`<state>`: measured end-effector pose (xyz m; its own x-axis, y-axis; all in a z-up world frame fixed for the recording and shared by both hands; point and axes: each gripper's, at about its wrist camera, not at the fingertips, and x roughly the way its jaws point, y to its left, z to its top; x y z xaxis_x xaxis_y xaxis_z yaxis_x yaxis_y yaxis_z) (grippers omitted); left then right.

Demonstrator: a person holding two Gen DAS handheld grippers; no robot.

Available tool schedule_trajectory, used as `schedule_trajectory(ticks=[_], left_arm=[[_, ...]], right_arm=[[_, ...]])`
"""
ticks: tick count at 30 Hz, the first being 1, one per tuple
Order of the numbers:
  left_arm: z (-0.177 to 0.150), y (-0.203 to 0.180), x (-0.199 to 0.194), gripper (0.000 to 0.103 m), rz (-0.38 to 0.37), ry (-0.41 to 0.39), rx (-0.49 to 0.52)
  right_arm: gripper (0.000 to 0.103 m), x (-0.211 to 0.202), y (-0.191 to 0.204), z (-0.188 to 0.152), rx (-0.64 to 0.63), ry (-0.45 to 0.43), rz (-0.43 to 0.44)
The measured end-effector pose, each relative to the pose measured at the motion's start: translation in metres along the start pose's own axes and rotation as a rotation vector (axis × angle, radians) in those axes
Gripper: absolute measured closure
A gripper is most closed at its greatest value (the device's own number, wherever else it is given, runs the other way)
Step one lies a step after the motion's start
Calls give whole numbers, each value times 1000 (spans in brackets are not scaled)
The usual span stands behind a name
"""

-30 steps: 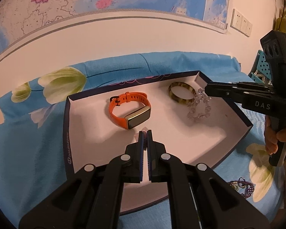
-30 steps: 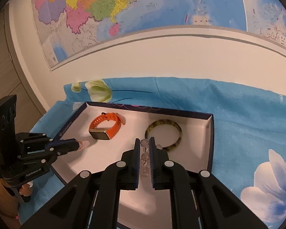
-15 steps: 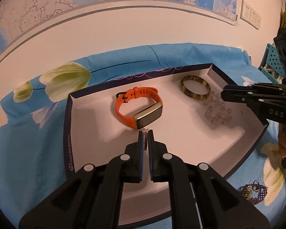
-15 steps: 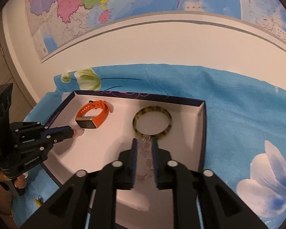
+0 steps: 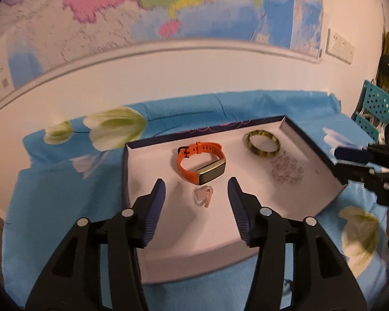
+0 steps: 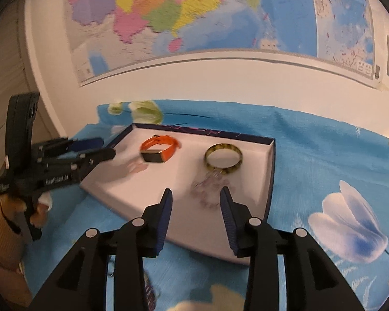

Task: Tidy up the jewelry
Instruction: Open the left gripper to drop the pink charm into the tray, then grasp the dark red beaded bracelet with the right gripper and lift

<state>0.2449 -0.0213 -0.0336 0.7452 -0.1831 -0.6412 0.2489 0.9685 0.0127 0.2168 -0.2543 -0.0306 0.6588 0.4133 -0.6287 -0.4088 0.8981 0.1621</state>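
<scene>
Blue cloth with white flowers [image 5: 51,207] under everything, and on it the shallow white tray [image 5: 311,140] with its dark rim. The left claw [image 5: 195,191] has just been opening, its jaws now spread wide with nothing pressed between them; the small pale pink trinket [image 5: 202,197] lies loose on the tray floor right in that gap, just ahead of the tips, near the tray's front edge. Beyond it sits the orange watch band [image 5: 200,161], mid-tray, toward the left end. Over to the right claw [image 6: 195,200]: its jaws have also just been opening, now standing partly apart and gripping nothing. The clear bead bracelet [image 6: 210,188] lies on the tray just ahead of and between its tips, blurred, near the tray's right end. Touching the beads on their far side is the mottled yellow-brown bangle [image 6: 223,158], flat, toward the back right corner. In the left view the right claw is at the tray's right edge.
</scene>
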Motion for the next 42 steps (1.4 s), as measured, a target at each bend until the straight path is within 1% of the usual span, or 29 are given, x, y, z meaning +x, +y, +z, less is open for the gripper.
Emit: schedule_trajectory(ticks=[4,7,9,13,16,20,26,28,30,31,33,36,39,42], left_arm=[[-10,0,-26,50,-4,-37,-3],[-21,-4,-42,49,-20,-59,7],[-29,-8,-51,48,-17,-71,22],[-42,-12,-59,47,-27,-68,33],[-52,-13,-63,47,-30,-64,33],[-65,-15,-65,47,-63,-43,36],[-79,-35,-65,47,-115,-20,101],[-83,-47,-65,48,-157,-9,139],[-85,-55,-65,48,-202,3,150],[-87,-58,-65,50,-220,9,153],[-91,-65,-63,52,-268,31,162],[-97,-78,-60,56,-295,64,197],[-101,-87,-52,61,-315,102,219],[-103,-89,-42,65,-330,142,203]], right_arm=[[67,-16,11,-14,-17,-2,30],[67,-21,18,-25,-24,11,35],[67,-23,20,-31,-23,18,40],[67,-25,28,-46,-23,42,53],[67,-25,37,-62,-31,77,64],[67,-24,44,-83,-35,126,54],[67,-21,42,-99,16,162,66],[68,-19,41,-100,30,167,72],[69,-18,41,-101,40,169,74],[69,-18,40,-101,42,168,74],[75,-18,41,-101,46,168,74],[85,-19,40,-102,49,168,72],[89,-19,39,-102,51,166,73],[92,-19,40,-100,43,154,69]])
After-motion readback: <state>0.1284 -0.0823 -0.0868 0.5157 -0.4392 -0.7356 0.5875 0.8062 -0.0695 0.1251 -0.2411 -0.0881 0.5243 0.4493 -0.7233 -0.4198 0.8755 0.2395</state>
